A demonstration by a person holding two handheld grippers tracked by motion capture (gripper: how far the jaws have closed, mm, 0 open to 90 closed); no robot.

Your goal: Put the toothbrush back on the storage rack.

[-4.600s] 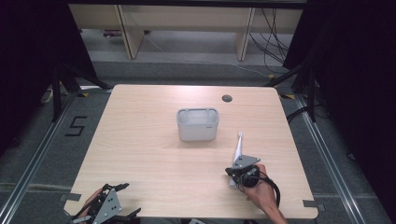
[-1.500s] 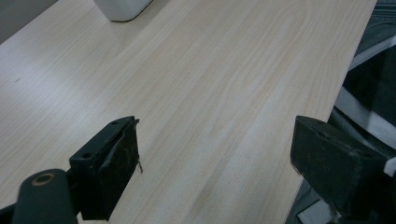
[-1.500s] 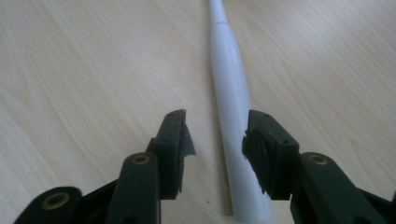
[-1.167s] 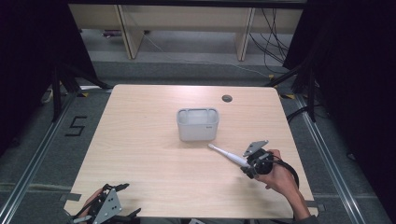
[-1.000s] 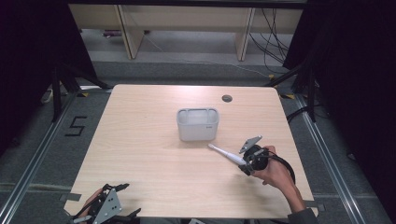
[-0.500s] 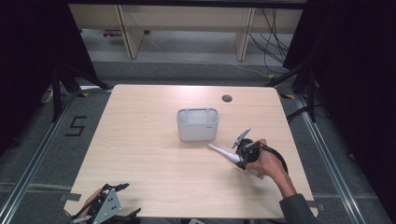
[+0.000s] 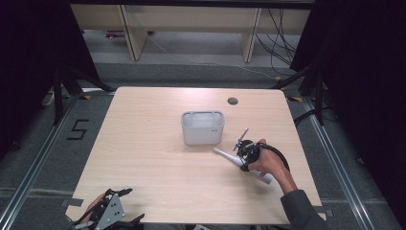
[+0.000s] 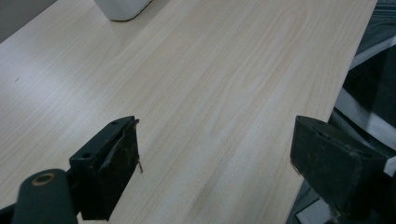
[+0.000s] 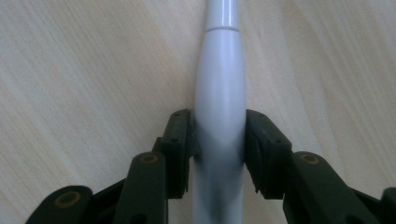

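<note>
At the high view's bottom left the left gripper (image 7: 109,214) rests at the table (image 7: 143,158) edge, jaws spread wide on nothing. Right of centre, the right gripper (image 7: 245,153) pinches a white toothbrush handle (image 9: 220,98) mid-body — tip aimed toward the white bin (image 7: 202,127) at centre, likely its destination.

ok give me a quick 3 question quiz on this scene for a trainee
1. True or false: the right gripper is shut on the white handle.
2. Which way does the handle's narrow tip point in the high view? A) at the white bin B) at the table's round hole C) at the left gripper
3. Fill in: the left gripper's jaws are ____.

Key: 1 true; 2 A; 3 open, over the table, holding nothing.
</note>
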